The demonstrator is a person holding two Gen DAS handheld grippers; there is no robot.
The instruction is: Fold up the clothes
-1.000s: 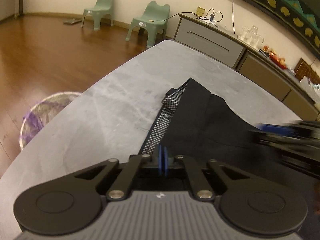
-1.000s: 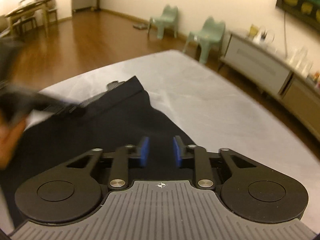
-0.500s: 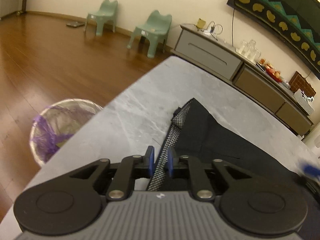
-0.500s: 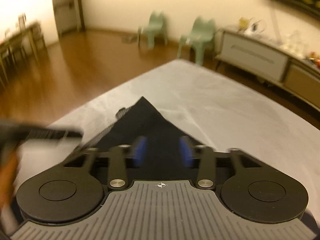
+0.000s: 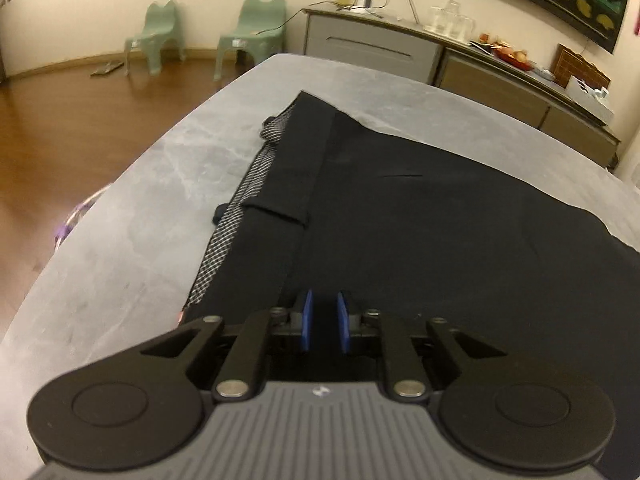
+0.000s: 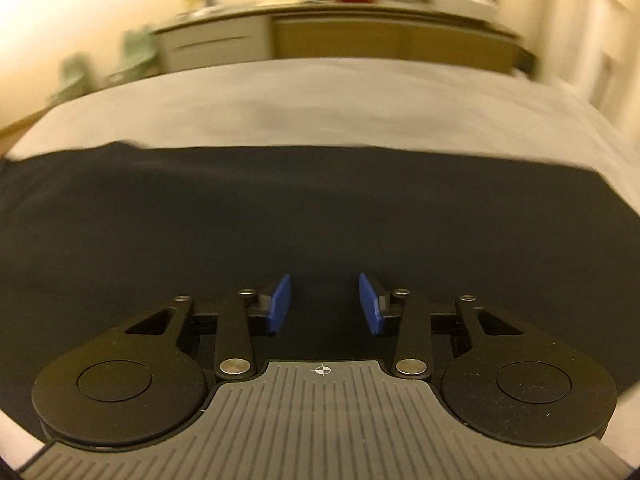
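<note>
Black trousers [image 5: 420, 208] lie flat on the grey desk [image 5: 160, 184], their near end hidden under both tongs. Left tongs [image 5: 323, 320] stand slightly apart; right tongs [image 6: 325, 304] gape wide. The right view is motion-blurred.

Item: black trousers [image 5: 420, 216]
Pose: spread flat on the grey table [image 5: 132, 208]
Waistband: at the table's left edge, checked lining [image 5: 236, 216] showing
Far edge: apparently straight, blurred in the right wrist view
</note>
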